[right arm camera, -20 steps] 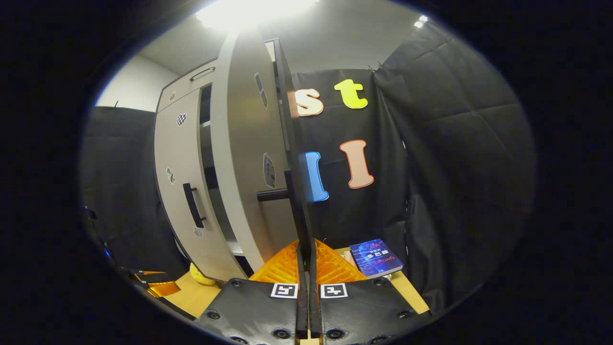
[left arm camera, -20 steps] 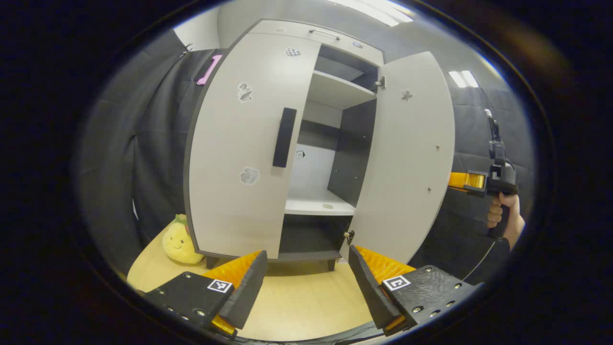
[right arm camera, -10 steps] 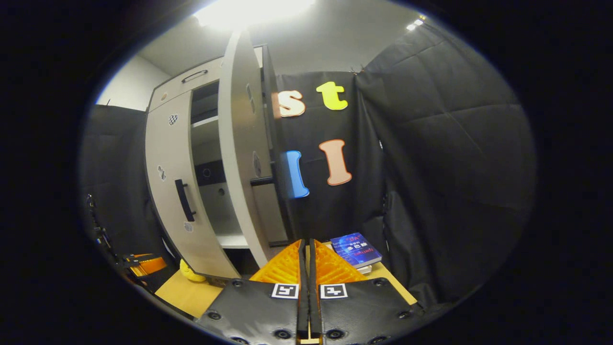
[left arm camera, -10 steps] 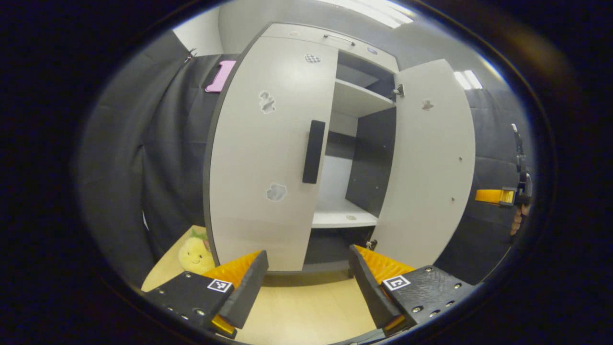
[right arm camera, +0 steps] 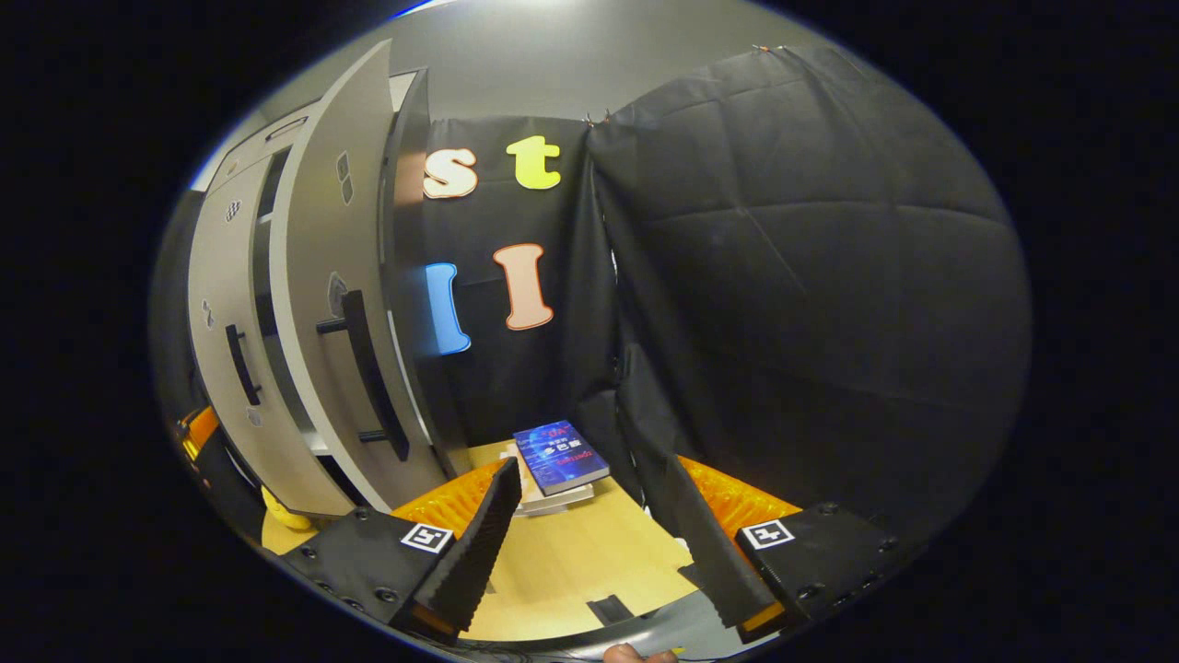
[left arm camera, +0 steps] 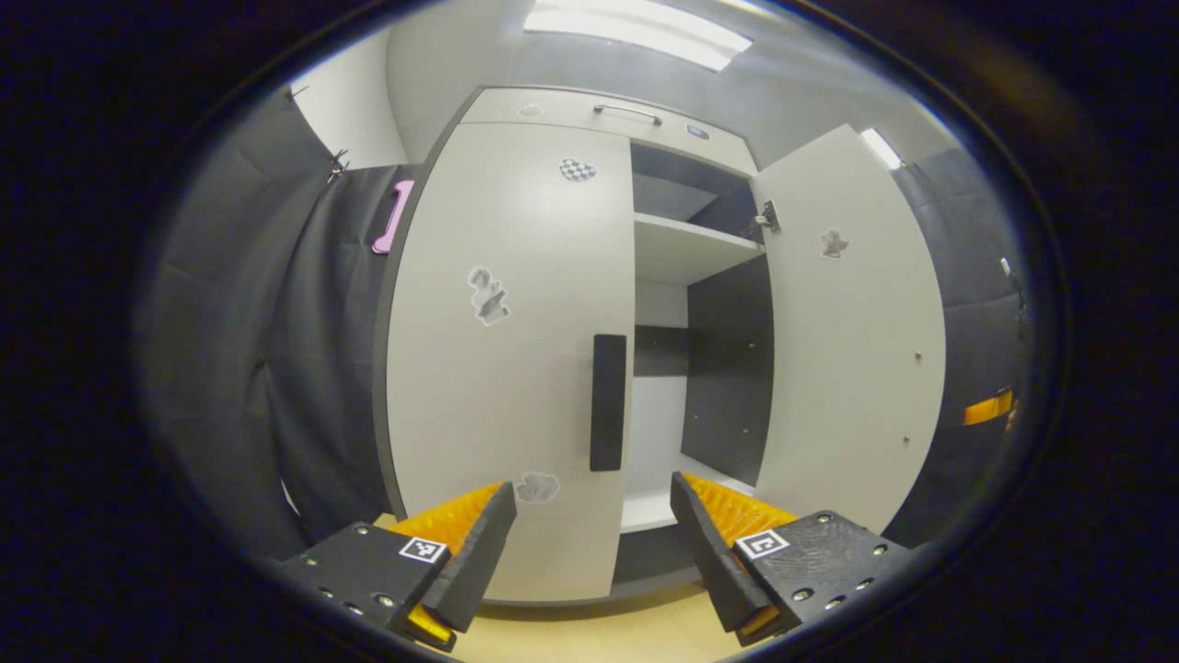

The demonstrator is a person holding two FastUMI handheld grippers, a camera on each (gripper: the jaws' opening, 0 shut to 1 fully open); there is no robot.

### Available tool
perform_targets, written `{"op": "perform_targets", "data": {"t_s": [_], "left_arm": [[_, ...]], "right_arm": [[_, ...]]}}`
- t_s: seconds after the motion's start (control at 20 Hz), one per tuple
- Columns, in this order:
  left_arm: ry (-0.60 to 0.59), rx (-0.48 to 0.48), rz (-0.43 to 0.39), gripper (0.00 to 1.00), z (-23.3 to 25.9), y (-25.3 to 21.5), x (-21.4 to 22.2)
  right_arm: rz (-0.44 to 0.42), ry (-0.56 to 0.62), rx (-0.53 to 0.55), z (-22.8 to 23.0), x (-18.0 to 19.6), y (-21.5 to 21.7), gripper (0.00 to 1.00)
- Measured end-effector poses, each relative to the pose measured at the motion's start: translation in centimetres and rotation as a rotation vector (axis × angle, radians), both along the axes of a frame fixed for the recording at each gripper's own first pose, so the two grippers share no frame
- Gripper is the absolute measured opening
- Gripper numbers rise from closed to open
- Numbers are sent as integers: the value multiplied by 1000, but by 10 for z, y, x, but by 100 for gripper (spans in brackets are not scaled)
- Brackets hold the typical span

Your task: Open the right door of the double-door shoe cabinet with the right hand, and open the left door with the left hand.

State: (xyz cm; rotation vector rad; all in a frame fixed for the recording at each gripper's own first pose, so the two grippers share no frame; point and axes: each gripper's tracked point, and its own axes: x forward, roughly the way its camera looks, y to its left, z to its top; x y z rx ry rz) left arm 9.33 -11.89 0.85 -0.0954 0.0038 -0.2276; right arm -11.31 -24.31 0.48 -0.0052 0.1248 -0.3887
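Left gripper (left arm camera: pixel 589 543): fingers spread apart, holding nothing. It faces the shoe cabinet (left arm camera: pixel 571 110) head-on, and its fingertips frame the lower part of the left door (left arm camera: pixel 497 368) and the gap beside it without touching either.

Left door: closed, flush with the cabinet front. Its dark vertical handle (left arm camera: pixel 608 402) sits at the door's inner edge, above and between the gripper fingers. Small grey stickers mark the door face.

Right door (left arm camera: pixel 852 341): swung open, with its inner face turned toward the left gripper view. Behind it the interior is exposed: an upper shelf (left arm camera: pixel 682 249), a dark side panel and a lower shelf (left arm camera: pixel 649 502). A drawer front with a slim handle (left arm camera: pixel 626 110) runs along the cabinet top.

Right gripper (right arm camera: pixel 585 543): fingers spread apart, holding nothing. It is clear of the right door (right arm camera: pixel 318 304), which lies off to the left in the right gripper view.

The right gripper view supplies the outer side of the right door, with its dark handle (right arm camera: pixel 373 378) standing off the panel; the left gripper view supplies only the inner side. The right gripper view also shows the light wooden desk (right arm camera: pixel 589 543) and a blue book (right arm camera: pixel 560 456) lying on a paler book near the black cloth wall (right arm camera: pixel 792 276). A yellow object (right arm camera: pixel 281 511) sits at the cabinet's foot; its kind cannot be determined.
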Motion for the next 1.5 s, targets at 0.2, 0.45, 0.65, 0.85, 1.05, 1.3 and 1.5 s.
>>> {"op": "perform_targets", "data": {"t_s": [0.2,0.45,0.65,0.85,1.05,1.3,1.5], "left_arm": [[8,4,38,99,12,-5,30],[31,36,92,99,22,-14,72],[23,55,104,98,31,-28,100],[35,82,126,76,30,-37,125],[55,49,165,61,26,-41,131],[56,33,202,32,27,-40,130],[49,46,239,22,26,-40,132]], "right_arm": [[-31,-102,-8,25,10,-14,98],[34,-116,39,25,61,-33,98],[55,-100,20,20,92,-46,98],[102,-190,32,43,123,-54,98],[124,-258,54,62,154,-69,98],[161,-288,68,56,184,-76,98],[229,-234,114,43,209,-66,98]]}}
